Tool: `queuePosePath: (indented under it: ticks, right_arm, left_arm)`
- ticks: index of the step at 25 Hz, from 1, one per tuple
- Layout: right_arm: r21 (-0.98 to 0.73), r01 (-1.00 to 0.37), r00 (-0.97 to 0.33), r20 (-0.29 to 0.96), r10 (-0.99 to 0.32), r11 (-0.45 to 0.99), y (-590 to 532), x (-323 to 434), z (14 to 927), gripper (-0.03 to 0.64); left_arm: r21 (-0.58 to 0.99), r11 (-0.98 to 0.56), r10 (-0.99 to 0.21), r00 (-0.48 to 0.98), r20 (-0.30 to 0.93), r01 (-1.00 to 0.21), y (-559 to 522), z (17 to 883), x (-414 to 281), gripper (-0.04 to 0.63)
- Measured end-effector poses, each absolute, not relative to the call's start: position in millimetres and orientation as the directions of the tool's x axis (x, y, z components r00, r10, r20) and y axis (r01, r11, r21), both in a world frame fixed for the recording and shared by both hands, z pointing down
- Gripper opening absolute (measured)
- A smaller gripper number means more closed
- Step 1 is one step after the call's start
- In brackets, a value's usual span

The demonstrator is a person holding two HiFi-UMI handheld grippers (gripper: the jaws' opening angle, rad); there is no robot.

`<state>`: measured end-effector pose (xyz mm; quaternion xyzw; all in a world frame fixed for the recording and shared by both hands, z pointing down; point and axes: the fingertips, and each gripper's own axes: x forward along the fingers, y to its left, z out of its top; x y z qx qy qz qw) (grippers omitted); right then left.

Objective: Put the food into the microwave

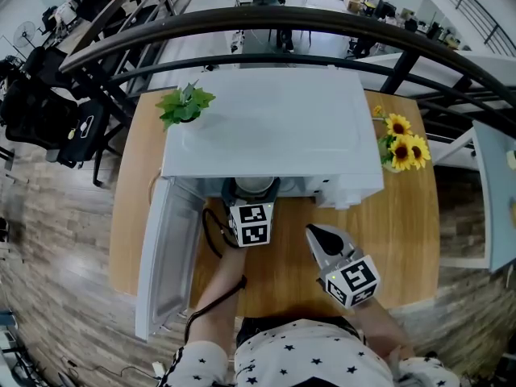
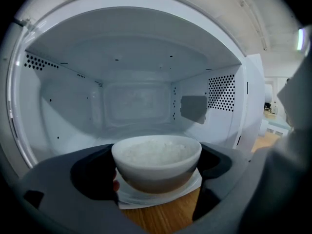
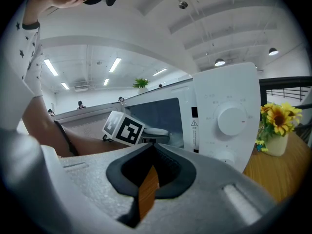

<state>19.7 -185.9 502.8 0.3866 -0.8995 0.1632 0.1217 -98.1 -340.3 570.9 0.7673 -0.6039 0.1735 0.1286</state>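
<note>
1. The bowl of rice (image 2: 157,155) is over the largest thing here, the wooden table (image 1: 403,240). Bare wood shows under it in your left gripper view, so it isn't set down anywhere yet.
2. The microwave (image 1: 266,127) stands at the back of the table, facing you. Its cavity looks empty.
3. The microwave door (image 1: 165,256) is swung fully out to your left. That step is done and the way in is clear.
4. Your right gripper (image 3: 151,179) hangs over the table in front of the control panel, just to the right of the opening. Its jaws are together and hold nothing; only a sliver of wood shows between them.
5. Your left gripper (image 1: 251,204) is right at the mouth of the cavity, with its jaws clamped on either side of the bowl.
6. The bowl is upright and filled with white rice, and I judge it just short of the threshold rather than inside.
7. You have yet to carry the bowl in, lower it to the cavity floor, let go and draw back; closing the door would likely follow.
</note>
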Motion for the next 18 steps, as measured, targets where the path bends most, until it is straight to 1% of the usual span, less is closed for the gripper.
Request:
queuePosePath:
  ticks: [11, 18]
  right_arm:
    - [-0.199, -0.741, -0.666, 0.342, -0.663, 0.642, -185, 22, 501, 0.006]
    - [-0.200, -0.741, -0.667, 0.336, -0.665, 0.641, -183, 22, 500, 0.006]
  left_arm:
    - [-0.062, -0.240, -0.862, 0.183, 0.473, -0.969, -352, 580, -97, 0.482]
    - [-0.066, -0.226, -0.861, 0.168, 0.479, -0.972, -357, 581, -96, 0.482]
